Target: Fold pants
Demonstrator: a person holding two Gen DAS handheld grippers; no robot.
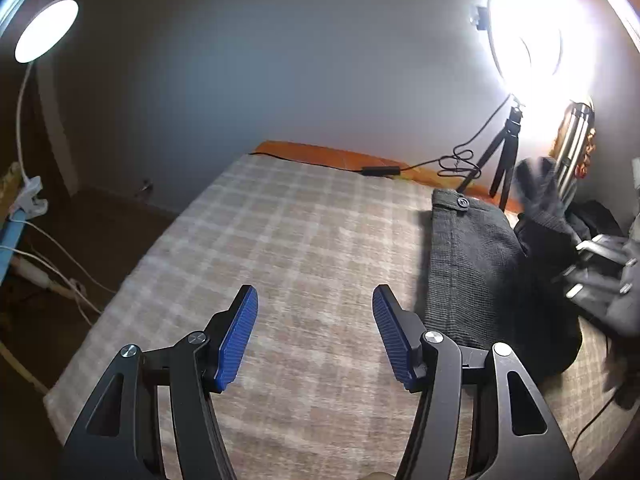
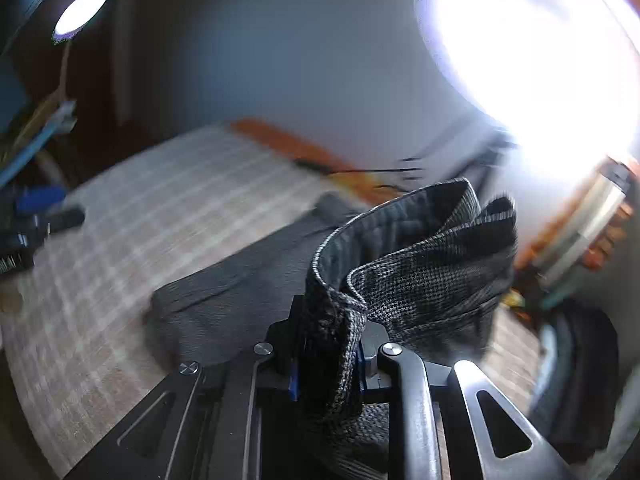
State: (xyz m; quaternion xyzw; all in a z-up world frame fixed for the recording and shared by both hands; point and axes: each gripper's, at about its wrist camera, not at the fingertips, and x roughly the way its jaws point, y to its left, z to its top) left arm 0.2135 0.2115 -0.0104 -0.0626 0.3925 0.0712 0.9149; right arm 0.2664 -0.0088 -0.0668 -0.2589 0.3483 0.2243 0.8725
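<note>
Dark grey checked pants lie partly folded on the right side of a plaid-covered table, the waistband button at the far end. My left gripper is open and empty, hovering over bare cloth left of the pants. My right gripper is shut on a bunched edge of the pants and holds it lifted above the rest of the garment. In the left wrist view the right gripper shows at the right edge with dark fabric raised. The right wrist view is motion-blurred.
A bright ring light on a small tripod stands at the table's far right with a cable and black controller. A metal flask stands beside it. A clamp lamp is at the left. The table's left edge drops off.
</note>
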